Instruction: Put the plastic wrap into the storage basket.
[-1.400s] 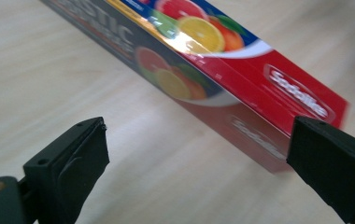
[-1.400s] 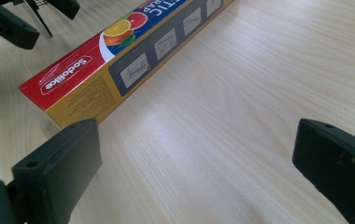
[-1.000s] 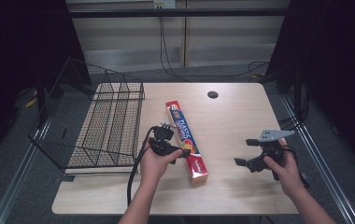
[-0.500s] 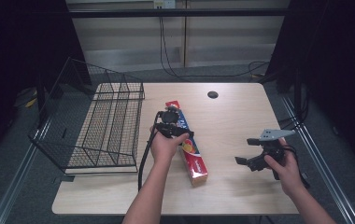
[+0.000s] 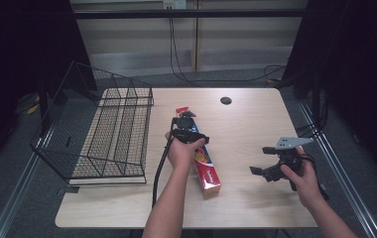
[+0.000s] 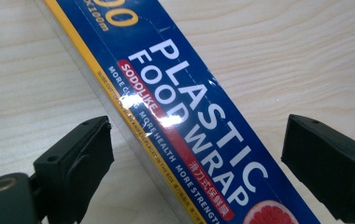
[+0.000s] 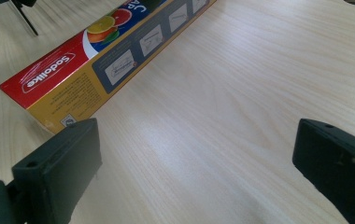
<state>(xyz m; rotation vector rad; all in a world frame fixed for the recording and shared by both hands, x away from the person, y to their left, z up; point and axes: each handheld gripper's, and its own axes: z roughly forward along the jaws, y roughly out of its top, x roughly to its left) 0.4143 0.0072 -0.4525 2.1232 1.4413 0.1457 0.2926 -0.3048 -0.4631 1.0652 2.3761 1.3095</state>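
A long plastic food wrap box (image 5: pixel 208 174), blue on top with a red end, lies flat on the wooden table (image 5: pixel 256 119), its length running away from me. My left gripper (image 5: pixel 185 123) hovers over the box's far half. In the left gripper view the box (image 6: pixel 185 102) lies between the jaws of the left gripper (image 6: pixel 196 140); they have just been closing, with gaps still showing on both sides. My right gripper (image 5: pixel 260 159) is held open to the right of the box, nothing between its jaws (image 7: pixel 196 149). The box's red end (image 7: pixel 96 51) lies beyond its left jaw.
A black wire basket (image 5: pixel 107 129) stands on the table's left part, close beside the box. A dark round hole (image 5: pixel 225 100) sits near the table's far edge. A black cable (image 5: pixel 159 168) trails from the left gripper toward the front edge.
My left hand has moved away from me along the box, from its middle toward the far end, and come down slightly over it. The right hand has stayed put.
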